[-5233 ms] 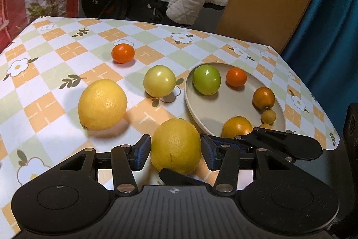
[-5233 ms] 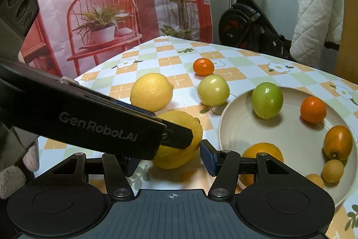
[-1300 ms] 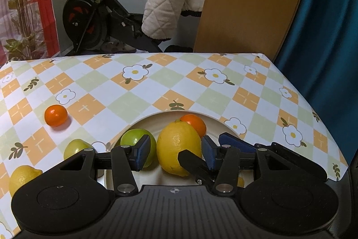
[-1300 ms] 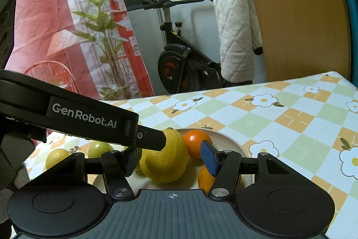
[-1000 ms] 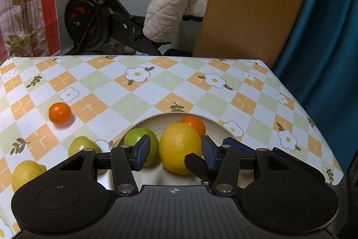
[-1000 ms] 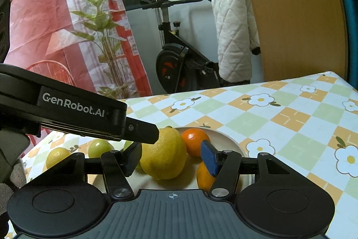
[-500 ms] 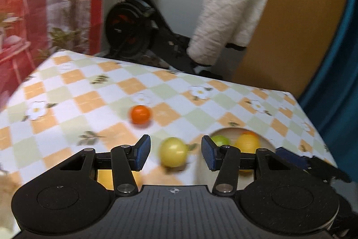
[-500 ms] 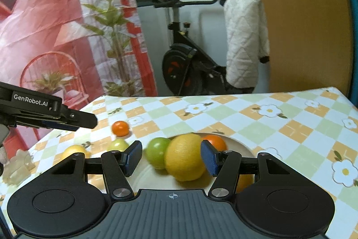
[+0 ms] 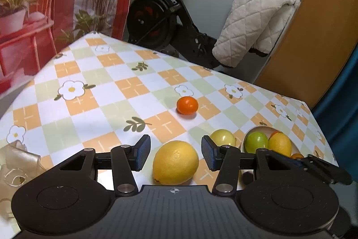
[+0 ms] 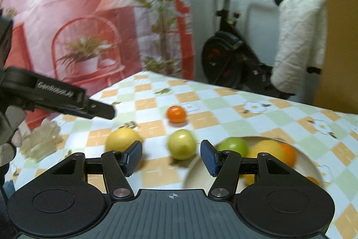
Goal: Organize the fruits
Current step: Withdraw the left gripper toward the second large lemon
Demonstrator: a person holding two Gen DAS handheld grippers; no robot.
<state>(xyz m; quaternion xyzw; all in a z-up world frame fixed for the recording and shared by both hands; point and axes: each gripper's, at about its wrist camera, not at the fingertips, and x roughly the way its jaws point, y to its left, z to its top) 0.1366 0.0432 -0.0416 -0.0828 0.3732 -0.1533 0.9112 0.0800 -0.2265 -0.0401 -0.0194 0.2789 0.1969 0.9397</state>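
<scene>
Nearest the left gripper (image 9: 175,150), between spread blue pads (image 9: 141,152) touching nothing, lay a lemon (image 9: 175,162) on the checked tablecloth (image 9: 94,86). Just right of that lemon sat a pale yellow-green fruit (image 9: 223,138), then the plate (image 10: 311,168) with a green fruit (image 9: 256,142) and a second lemon (image 9: 279,145). Beyond the lemon, alone, rested a small orange (image 9: 187,105). Right gripper (image 10: 171,156) likewise stood parted and empty, framing the pale fruit. Farthest off stood an exercise bike (image 9: 165,12).
</scene>
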